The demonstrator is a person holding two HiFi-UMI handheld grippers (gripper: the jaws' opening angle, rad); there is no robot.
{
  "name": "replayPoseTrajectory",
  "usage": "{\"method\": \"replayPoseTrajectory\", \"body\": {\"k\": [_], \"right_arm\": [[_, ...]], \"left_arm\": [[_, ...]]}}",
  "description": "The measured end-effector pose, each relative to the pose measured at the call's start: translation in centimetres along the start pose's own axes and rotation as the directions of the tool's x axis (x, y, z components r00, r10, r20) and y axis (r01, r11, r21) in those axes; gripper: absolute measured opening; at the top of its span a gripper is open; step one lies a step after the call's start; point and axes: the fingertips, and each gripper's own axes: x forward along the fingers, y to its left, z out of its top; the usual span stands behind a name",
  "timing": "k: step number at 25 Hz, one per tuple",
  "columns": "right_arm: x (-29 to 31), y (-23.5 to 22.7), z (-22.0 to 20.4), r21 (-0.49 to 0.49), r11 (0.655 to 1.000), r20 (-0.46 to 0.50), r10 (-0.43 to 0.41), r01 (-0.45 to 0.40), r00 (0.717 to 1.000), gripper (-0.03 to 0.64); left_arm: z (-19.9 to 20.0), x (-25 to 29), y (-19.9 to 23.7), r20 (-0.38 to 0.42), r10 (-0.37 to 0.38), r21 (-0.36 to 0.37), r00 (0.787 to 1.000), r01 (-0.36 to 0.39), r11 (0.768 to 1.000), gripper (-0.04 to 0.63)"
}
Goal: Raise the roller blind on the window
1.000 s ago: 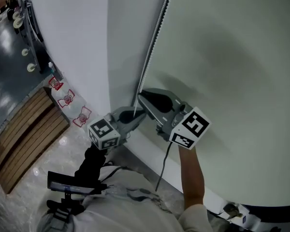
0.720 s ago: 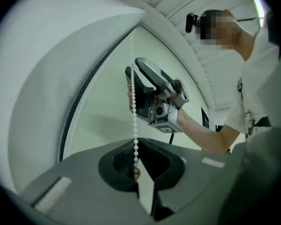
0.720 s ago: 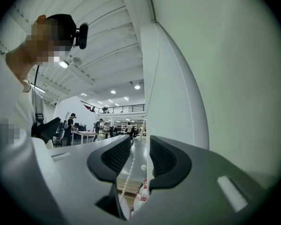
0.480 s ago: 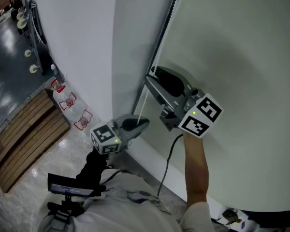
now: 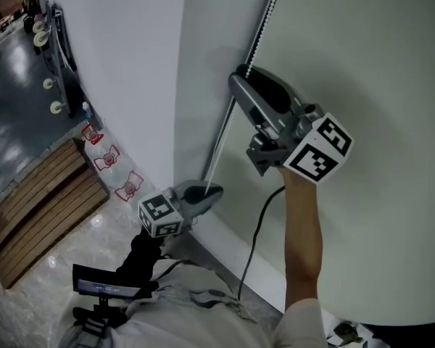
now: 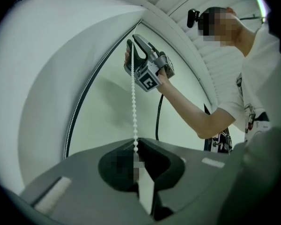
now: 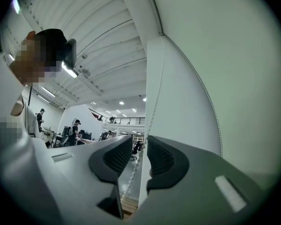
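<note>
Left gripper (image 5: pixel 214 191): jaws fully together, clamped on the bead chain (image 5: pixel 219 145); in the left gripper view the chain (image 6: pixel 133 102) rises taut and straight out of the closed tips (image 6: pixel 136 149)

Right gripper (image 5: pixel 241 75): jaws moderately apart and just now closing in; the right gripper view shows the chain (image 7: pixel 150 121) passing freely between the ribbed pads (image 7: pixel 161 158) with a gap on either side, so nothing is gripped there yet

Bead chain: hangs beside the left edge of the roller blind (image 5: pixel 362 64), close to the white wall (image 5: pixel 123 64); upper end out of view

Roller blind: pale fabric covers the whole window area in the head view, with what seems to be its lower edge near the bottom right corner

Progress (judged): blind appears mostly lowered and most of the lift remains; the low gripper anchors the chain while the high one is placed for a fresh hold, apparently one stroke in a hand-over-hand pull

Pose, right: bare forearm (image 5: pixel 304 238) stretched upward, gripper high on the chain, tips angled up and left toward it; also seen from below in the left gripper view (image 6: pixel 131 46)

Pose, left: gripper low, near the foot of the wall, roughly level, well below the right one
</note>
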Motion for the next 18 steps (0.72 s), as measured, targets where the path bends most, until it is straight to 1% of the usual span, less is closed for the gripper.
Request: {"method": "replayPoseTrajectory", "body": {"k": [3,6,11,18], "right_arm": [[0.4,-0.3,1.2,-0.002,1.000,0.024,0.008,-0.008,1.000,0.084],[0.7,-0.9,3.0,0.001,1.000,0.050,0.013,-0.013,0.999,0.063],[1.3,-2.1,6.0,-0.007,1.000,0.066,0.021,-0.020,0.998,0.064],[1.2,-1.9,7.6,-0.033,0.999,0.106,0.011,-0.007,0.994,0.045]], "left_arm": [[-0.1,-0.1,0.2,-0.005,0.008,0.002,1.000,-0.008,1.000,-0.002],[0.3,0.2,0.3,-0.008,0.011,-0.004,1.000,-0.011,1.000,-0.002],[0.8,0.9,-0.1,-0.020,-0.001,-0.006,1.000,0.001,1.000,-0.002],[-1.2,0.1,-0.5,-0.028,-0.013,-0.005,1.000,0.013,1.000,-0.002]]}}
